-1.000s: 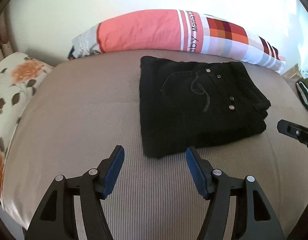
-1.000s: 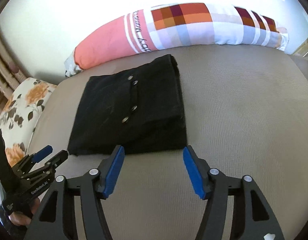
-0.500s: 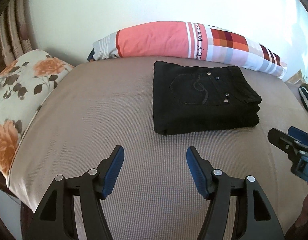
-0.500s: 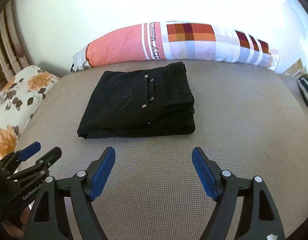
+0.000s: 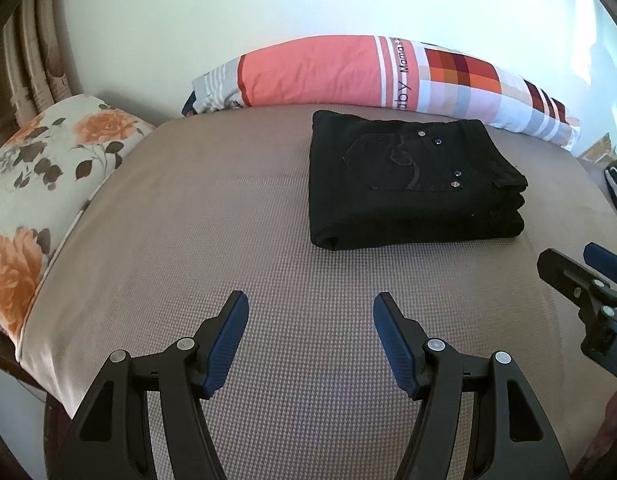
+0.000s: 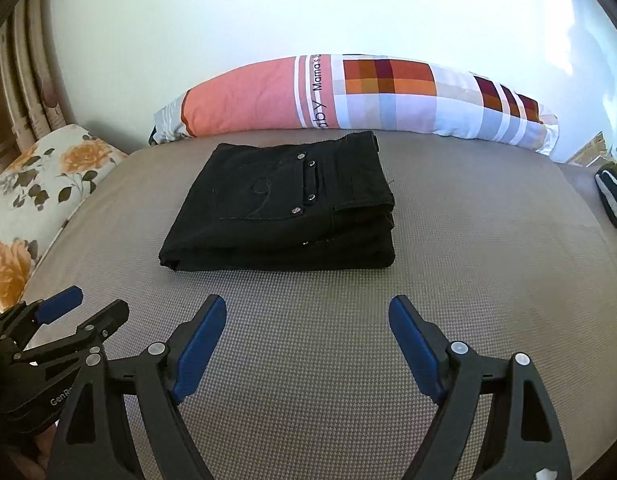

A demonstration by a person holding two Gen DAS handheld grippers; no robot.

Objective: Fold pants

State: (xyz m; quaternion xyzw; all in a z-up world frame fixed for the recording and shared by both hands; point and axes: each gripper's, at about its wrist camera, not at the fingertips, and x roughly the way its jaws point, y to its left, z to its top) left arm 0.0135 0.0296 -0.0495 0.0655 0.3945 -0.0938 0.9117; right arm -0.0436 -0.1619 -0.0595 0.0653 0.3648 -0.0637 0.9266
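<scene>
Black pants (image 5: 412, 184): folded into a compact rectangular stack, back pocket and rivets facing up, lying on the grey-brown bed cover (image 5: 228, 240) toward its far side. In the left wrist view they sit at about one o'clock from the fingers; in the right wrist view (image 6: 284, 208) at about eleven o'clock.

Long patchwork pillow (image 5: 372, 76): coral, white and checked, against the wall just behind the pants, at twelve o'clock.

Floral cushion (image 5: 40, 184): orange roses, at nine o'clock on the bed's edge.

Striped dark garment (image 6: 612, 200): at three o'clock, partly cut off.

Left gripper (image 5: 310, 344): jaws parted, nothing between them, over bare cover, apart from the pants.

Right gripper (image 6: 308, 344): jaws opening wider, nothing between them, near the pants' front edge but not touching.
</scene>
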